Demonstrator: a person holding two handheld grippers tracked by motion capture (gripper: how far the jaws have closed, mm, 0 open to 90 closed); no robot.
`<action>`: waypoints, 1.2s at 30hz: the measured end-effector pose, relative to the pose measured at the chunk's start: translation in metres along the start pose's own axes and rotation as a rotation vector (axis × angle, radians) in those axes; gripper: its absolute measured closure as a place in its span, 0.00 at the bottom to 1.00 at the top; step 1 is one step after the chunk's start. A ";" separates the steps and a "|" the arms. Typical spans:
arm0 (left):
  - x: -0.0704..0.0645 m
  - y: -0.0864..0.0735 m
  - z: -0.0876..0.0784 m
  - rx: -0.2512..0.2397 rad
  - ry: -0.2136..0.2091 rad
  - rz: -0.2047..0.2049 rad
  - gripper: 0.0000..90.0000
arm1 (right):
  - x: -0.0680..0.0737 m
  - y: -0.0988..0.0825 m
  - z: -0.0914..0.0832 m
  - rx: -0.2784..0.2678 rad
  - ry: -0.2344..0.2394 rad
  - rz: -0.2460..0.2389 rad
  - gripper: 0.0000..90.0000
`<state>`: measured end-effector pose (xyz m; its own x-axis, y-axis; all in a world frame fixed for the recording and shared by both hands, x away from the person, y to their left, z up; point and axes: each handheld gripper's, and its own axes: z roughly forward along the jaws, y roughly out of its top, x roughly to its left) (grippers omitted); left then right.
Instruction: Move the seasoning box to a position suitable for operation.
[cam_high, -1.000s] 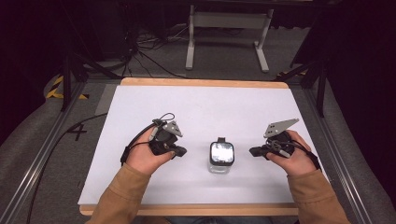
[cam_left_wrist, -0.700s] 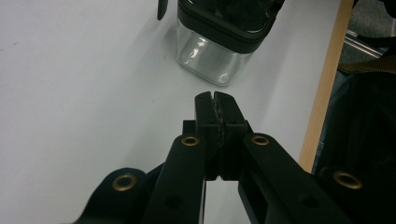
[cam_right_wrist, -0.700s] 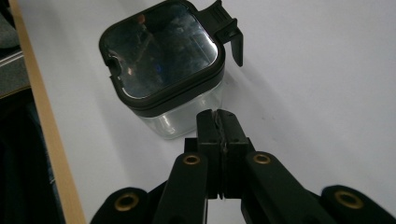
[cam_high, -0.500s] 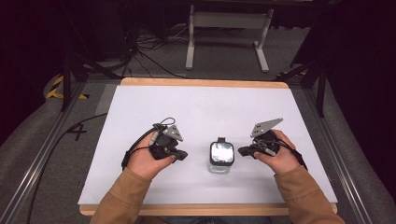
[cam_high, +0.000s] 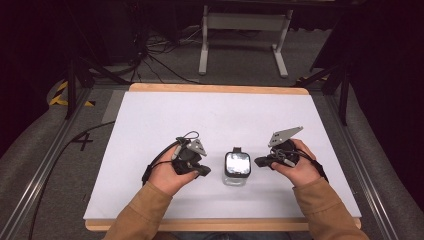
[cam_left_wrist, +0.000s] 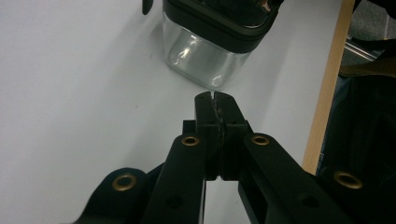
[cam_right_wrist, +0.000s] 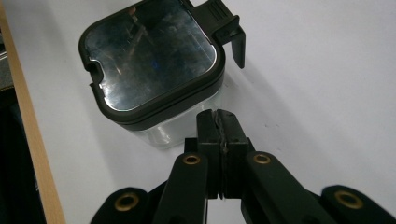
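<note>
The white counter (cam_high: 215, 120) spreads out under me, and the clear square container (cam_high: 236, 168) with its dark-rimmed, shiny lid stands on it toward the near edge, between my two hands. My left gripper (cam_high: 204, 171) lies just to the left of the container and my right gripper (cam_high: 259, 162) just to its right, each pointing in at it with the fingers (cam_left_wrist: 215, 119) pressed together on nothing. From above I think both tips stop just short of the container's walls, though the gap is hard to judge.
</note>
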<state>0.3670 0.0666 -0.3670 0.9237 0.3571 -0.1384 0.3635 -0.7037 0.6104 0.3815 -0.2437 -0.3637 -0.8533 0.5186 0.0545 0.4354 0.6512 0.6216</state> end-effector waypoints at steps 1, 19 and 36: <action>-0.001 0.001 0.002 0.005 -0.004 0.004 1.00 | 0.001 0.000 -0.001 -0.003 0.006 -0.004 1.00; -0.011 0.003 0.017 0.004 -0.048 0.010 1.00 | 0.001 0.019 -0.002 -0.119 0.046 -0.030 1.00; -0.007 -0.005 0.002 -0.019 -0.032 -0.020 0.99 | -0.011 0.077 0.023 0.001 0.037 -0.088 1.00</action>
<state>0.3587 0.0658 -0.3706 0.9199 0.3510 -0.1748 0.3795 -0.6847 0.6222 0.4306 -0.1863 -0.3341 -0.8981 0.4389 0.0285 0.3589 0.6937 0.6245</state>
